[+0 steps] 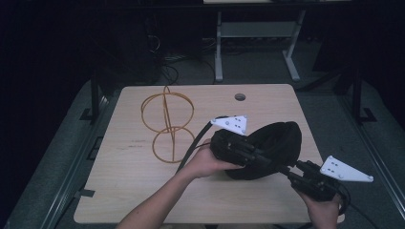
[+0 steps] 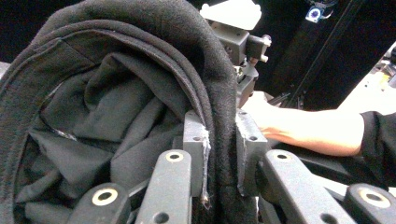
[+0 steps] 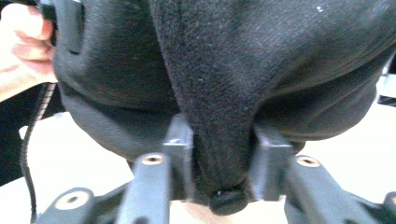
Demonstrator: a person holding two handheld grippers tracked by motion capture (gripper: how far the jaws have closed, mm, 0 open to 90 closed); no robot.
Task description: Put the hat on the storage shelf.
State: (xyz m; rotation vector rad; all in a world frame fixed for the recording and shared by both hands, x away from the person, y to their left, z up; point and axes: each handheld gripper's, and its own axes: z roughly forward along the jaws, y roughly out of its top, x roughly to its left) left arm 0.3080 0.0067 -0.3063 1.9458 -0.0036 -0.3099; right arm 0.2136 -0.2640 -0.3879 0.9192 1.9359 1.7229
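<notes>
Soft, limp black fleece garment (image 1: 274,145) at the table's near right: my left gripper (image 2: 220,140) clamps its hem, my right gripper (image 3: 219,154) pinches a thick fold; I grip seams.

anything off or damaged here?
Nothing damaged. The black fabric hat is crumpled, its lining bunched inside, pinched at the rim by the left gripper and right gripper. The wire hat stand stands upright.

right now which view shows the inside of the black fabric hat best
The left gripper view: it looks into the black fabric hat, showing its folded lining and the rim clamped by the left gripper. The high view shows the hat only as a dark dome from outside. The right gripper view shows its outer cloth, pinched by the right gripper.
</notes>
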